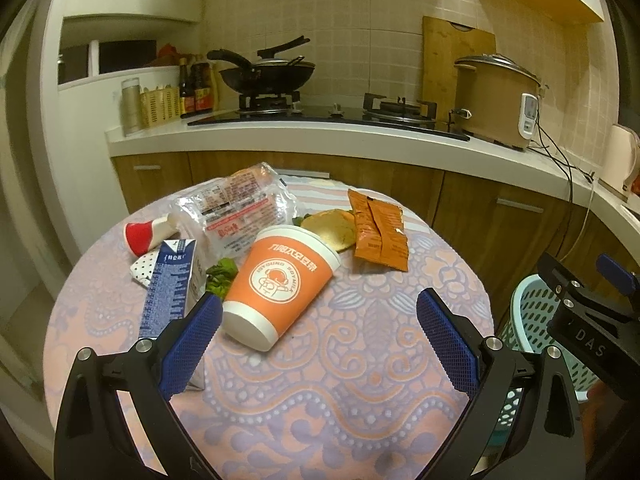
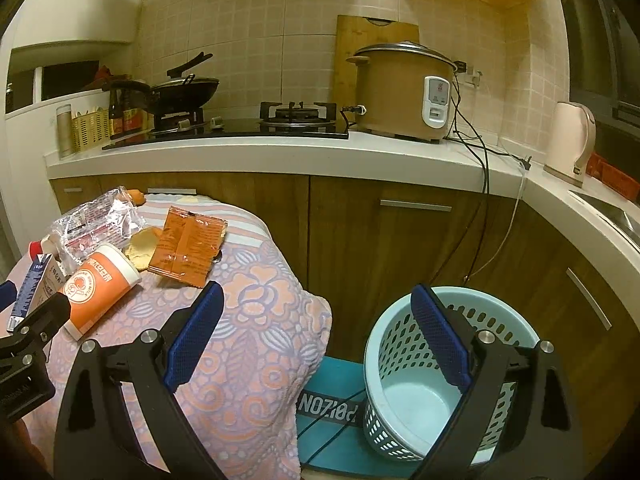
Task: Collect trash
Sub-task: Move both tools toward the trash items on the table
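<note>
We take the orange paper cup as our landmark: it lies on its side on the round table, which is covered in a patterned cloth. Our left gripper hovers just short of the cup, its jaws spread wide with nothing between them. Left of the cup stands a milk carton; behind it lie a clear wrapper and orange sachets. Bare cloth runs from the cup to the near edge. Our right gripper, equally wide and empty, hangs past the table's right edge above a blue basket on the floor. A kitchen counter lies beyond.
</note>
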The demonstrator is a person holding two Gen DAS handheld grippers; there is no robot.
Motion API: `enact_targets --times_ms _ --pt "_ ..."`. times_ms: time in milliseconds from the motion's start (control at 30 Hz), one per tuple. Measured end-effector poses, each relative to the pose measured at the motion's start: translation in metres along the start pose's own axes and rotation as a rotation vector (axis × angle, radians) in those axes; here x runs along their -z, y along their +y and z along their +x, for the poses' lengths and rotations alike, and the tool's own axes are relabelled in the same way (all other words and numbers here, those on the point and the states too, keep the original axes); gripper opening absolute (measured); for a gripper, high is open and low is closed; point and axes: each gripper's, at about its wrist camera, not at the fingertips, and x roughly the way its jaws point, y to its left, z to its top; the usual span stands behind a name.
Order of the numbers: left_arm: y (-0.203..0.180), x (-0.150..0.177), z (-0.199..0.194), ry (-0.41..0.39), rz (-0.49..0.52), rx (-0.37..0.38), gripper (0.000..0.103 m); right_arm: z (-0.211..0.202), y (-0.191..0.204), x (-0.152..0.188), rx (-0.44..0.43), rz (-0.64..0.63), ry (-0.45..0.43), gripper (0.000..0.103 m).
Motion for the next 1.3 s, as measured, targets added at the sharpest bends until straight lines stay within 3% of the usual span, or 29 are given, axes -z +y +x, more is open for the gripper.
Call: enact_targets --times_ms 333,667,1000,1300 --pt "0.004 -0.024 -0.023 -0.048 -0.006 -0.003 0.095 -0.012 -0.001 -0.019 0.013 0.002 -0.030 0.090" --pt "0.000 -0.045 -0.067 -0.116 -0.023 -0.006 0.095 -0.024 -0.007 -0.033 -0.044 0.017 -0.053 0.090" --pt "-0.002 -0.043 -0.073 -0.101 -0.049 -0.027 0.095 -0.020 -0.011 -0.041 -0.077 0.015 -0.055 0.091" --pt "0.001 -0.048 -0.071 -0.081 -0.060 0.020 0.095 -0.026 -0.014 -0.043 -0.045 0.022 -0.075 0.095"
